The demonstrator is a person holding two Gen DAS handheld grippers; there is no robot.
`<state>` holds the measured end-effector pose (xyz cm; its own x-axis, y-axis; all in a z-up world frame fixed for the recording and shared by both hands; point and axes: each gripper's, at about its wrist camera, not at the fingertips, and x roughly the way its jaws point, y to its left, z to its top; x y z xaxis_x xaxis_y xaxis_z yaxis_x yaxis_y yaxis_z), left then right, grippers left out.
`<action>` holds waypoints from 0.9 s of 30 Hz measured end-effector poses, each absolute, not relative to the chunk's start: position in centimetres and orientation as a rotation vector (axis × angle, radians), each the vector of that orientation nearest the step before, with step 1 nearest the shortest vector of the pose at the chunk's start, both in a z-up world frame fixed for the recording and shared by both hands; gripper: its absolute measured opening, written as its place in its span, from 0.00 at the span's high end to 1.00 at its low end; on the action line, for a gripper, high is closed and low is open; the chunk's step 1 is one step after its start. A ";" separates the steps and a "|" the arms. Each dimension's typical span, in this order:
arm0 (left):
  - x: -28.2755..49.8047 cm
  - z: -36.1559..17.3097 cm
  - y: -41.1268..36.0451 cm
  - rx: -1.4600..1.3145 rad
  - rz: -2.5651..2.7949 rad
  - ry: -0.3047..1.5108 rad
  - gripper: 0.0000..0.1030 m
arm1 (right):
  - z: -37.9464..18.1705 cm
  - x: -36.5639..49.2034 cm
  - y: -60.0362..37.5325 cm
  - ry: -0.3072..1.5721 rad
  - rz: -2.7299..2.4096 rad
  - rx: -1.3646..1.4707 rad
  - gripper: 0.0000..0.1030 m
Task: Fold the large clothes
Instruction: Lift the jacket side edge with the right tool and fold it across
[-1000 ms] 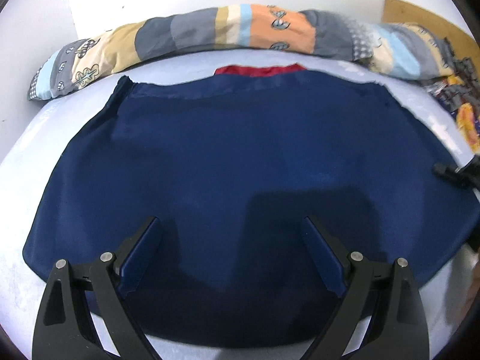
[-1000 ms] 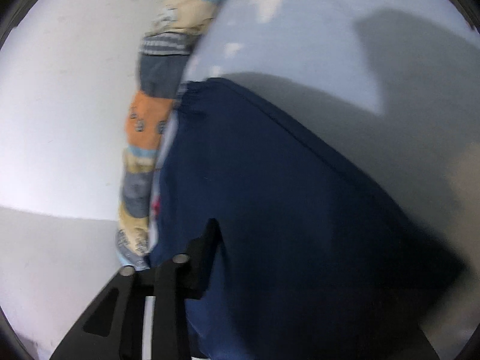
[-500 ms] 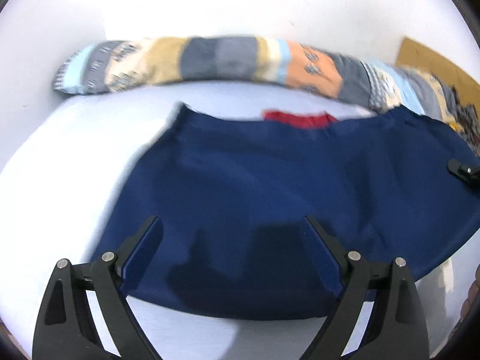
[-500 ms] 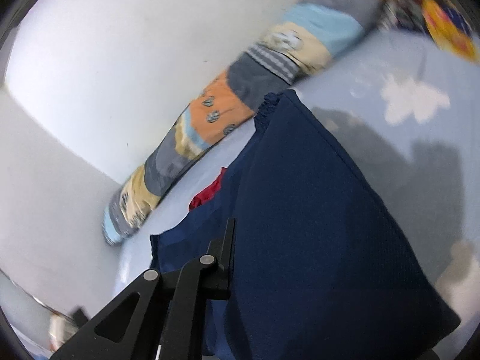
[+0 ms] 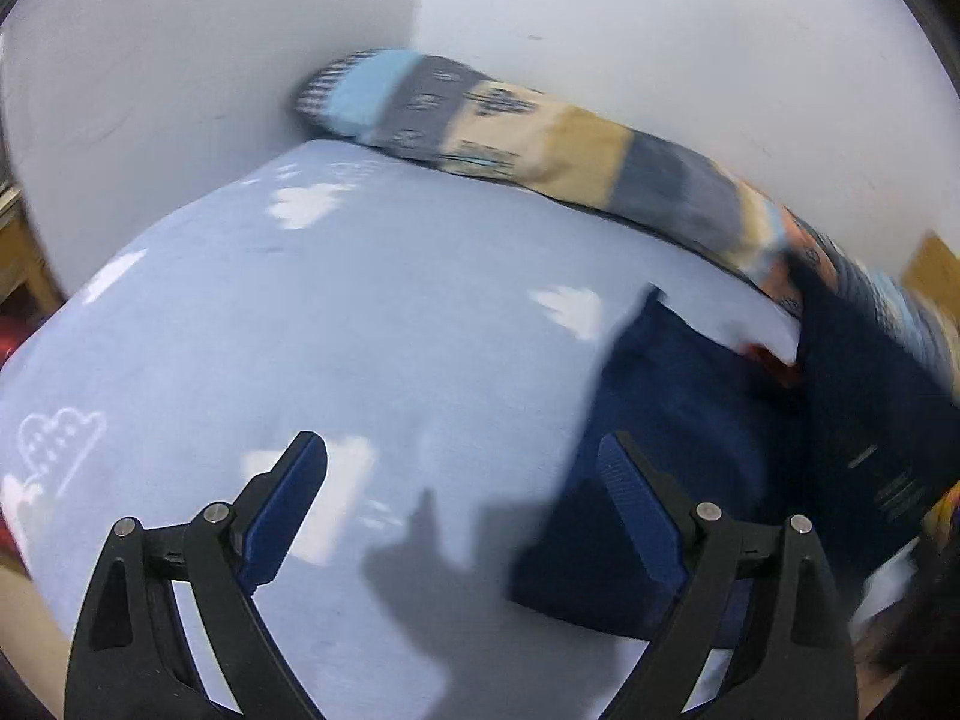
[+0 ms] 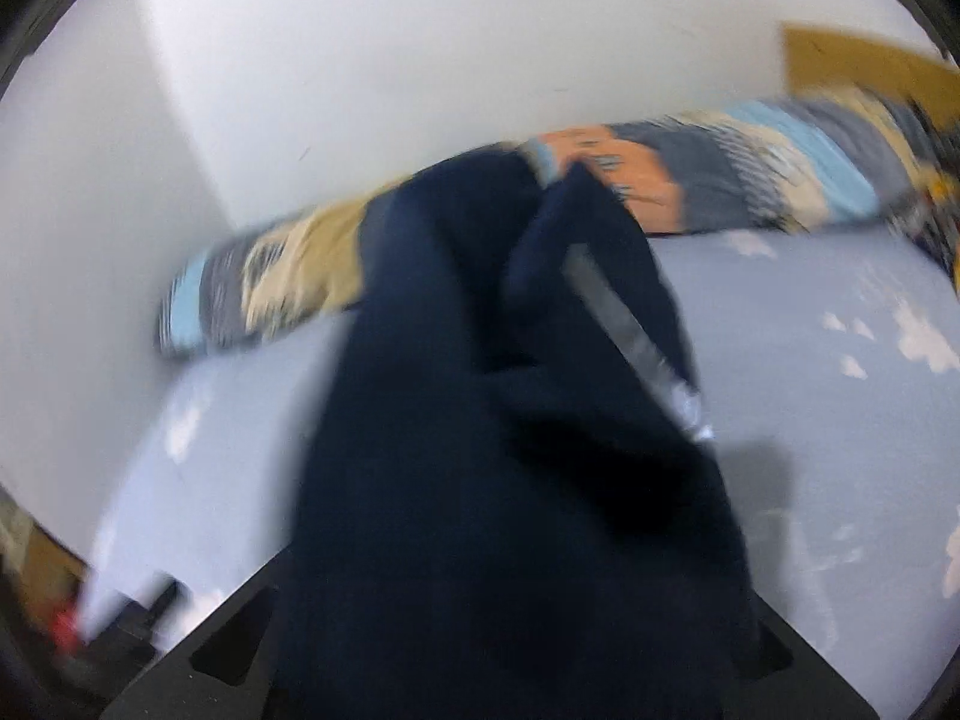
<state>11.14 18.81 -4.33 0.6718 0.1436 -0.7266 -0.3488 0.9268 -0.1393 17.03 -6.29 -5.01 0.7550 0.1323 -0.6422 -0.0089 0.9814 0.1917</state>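
While its two blue-padded fingers are spread wide apart with nothing between them, the left gripper is held above a pale blue bedsheet printed with white clouds. Only the sheet and a dark shadow are seen through the gap; the navy garment lies just beside the gripper's right-hand finger, part of it spread on the sheet, part of it raised along the right edge of the left wrist view. A small patch of red fabric is seen at the garment's far edge.

In the right wrist view, the right gripper is almost wholly covered by the same navy garment, which is draped from the bottom of the frame up across the middle. Only the black frame of the gripper is seen at either side of the cloth, so whether its fingers are closed on the fabric cannot be told. A pale strip is seen running diagonally over the cloth. The view is heavily blurred.

One long patchwork bolster, in blue, grey, tan and orange blocks, is laid along the far edge of the bed against a white wall, and its middle is hidden by the raised cloth. One brown board is seen against the wall at the right. One garment, one bolster and two grippers are counted.
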 end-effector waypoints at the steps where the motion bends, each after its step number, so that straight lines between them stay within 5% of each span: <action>1: 11.0 -4.2 20.3 -0.295 0.302 0.782 0.10 | -7.0 17.4 -3.7 0.736 0.095 0.129 0.87; 5: 10.5 -4.2 23.1 -0.337 0.345 0.774 0.10 | -13.0 18.2 0.8 0.820 0.077 -0.021 0.87; 12: 10.3 -4.4 25.3 -0.415 0.353 0.761 0.10 | -9.5 17.2 0.5 0.767 0.099 0.005 0.88; 16: 10.5 -4.6 25.2 -0.414 0.342 0.775 0.10 | -12.1 17.0 3.8 0.836 0.101 -0.130 0.85; 21: 10.3 -4.4 25.0 -0.405 0.336 0.776 0.10 | -13.7 14.6 8.0 0.829 0.129 -0.412 0.61; 27: 10.6 -4.4 24.4 -0.415 0.311 0.782 0.10 | -11.6 10.2 6.2 0.901 0.535 -0.252 0.53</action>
